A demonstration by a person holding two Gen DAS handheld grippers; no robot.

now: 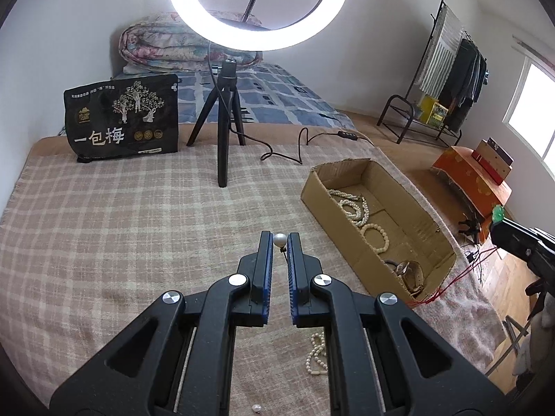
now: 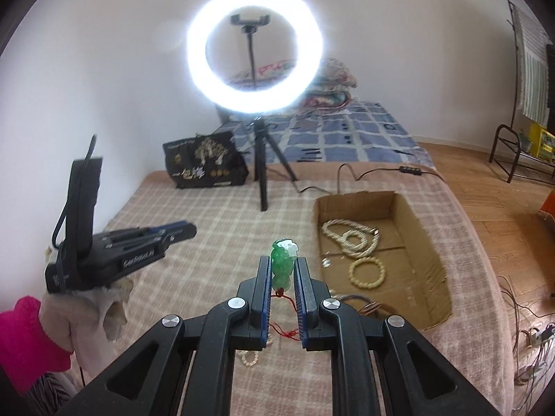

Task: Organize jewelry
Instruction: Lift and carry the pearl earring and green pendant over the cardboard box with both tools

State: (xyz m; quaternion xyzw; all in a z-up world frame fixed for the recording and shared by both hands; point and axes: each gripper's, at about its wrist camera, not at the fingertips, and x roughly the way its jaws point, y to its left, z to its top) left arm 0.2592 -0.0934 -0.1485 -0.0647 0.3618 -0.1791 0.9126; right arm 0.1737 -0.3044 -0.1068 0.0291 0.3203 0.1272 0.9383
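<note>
Your left gripper (image 1: 279,242) pinches pearl earring (image 1: 279,240) at fingertips, frame centre. Right gripper (image 2: 281,263) clamps green jade pendant (image 2: 282,263) — red cord visible only in right view. Cardboard box (image 2: 426,277) holds pearl necklaces (image 2: 350,239), right of centre.

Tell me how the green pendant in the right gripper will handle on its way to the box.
The green pendant looks hard and glossy, so it may slip between the right gripper fingers. Its red cord dangles loose and could snag the cardboard box rim.
</note>
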